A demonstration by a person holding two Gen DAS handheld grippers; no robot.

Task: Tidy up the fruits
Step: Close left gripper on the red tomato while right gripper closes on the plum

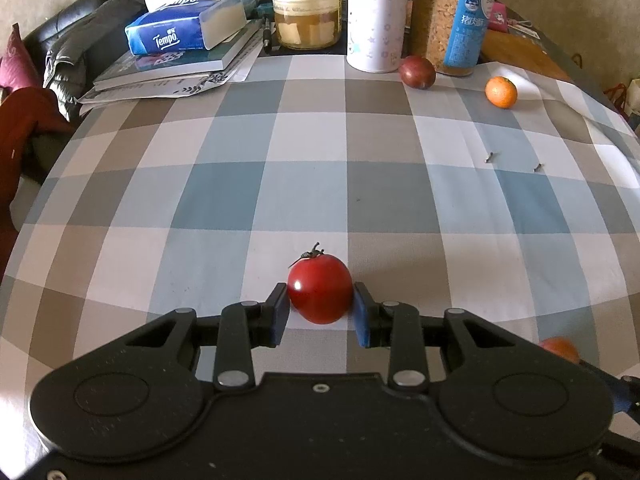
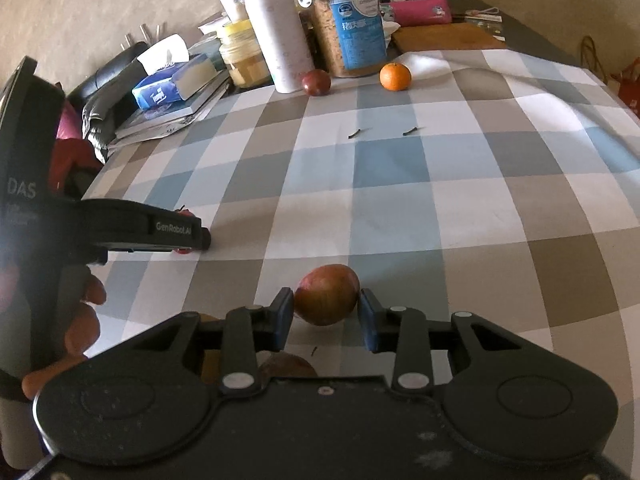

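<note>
The left gripper [image 1: 320, 314] has its blue fingers [image 1: 280, 316] clamped on a red tomato [image 1: 319, 288], stem up, low over the checked cloth [image 1: 240, 184] of the desk. The right gripper [image 2: 326, 316] has a reddish-brown fruit [image 2: 327, 294] between its fingers [image 2: 285, 316]; the left pad touches it, the right one sits just beside it, and I cannot tell if it is truly gripped.

Only the right wrist view shows the person's hand [image 2: 82, 320] around the left tool's handle, and another brownish fruit [image 2: 290, 364] tucked beneath the right gripper. The left view catches just an edge of reddish fruit at its lower right.

Far across the cloth, a small orange [image 1: 501, 91] lies apart from a dark red fruit [image 1: 417, 72], which sits just beside a white flask [image 1: 374, 16]. Behind stand a yellow-lidded glass jar [image 1: 307, 8] holding pale chunks in liquid, and a clear jar [image 1: 434, 20] filled with brown flakes. Two small dark stems [image 2: 354, 133] lie mid-cloth.
</note>
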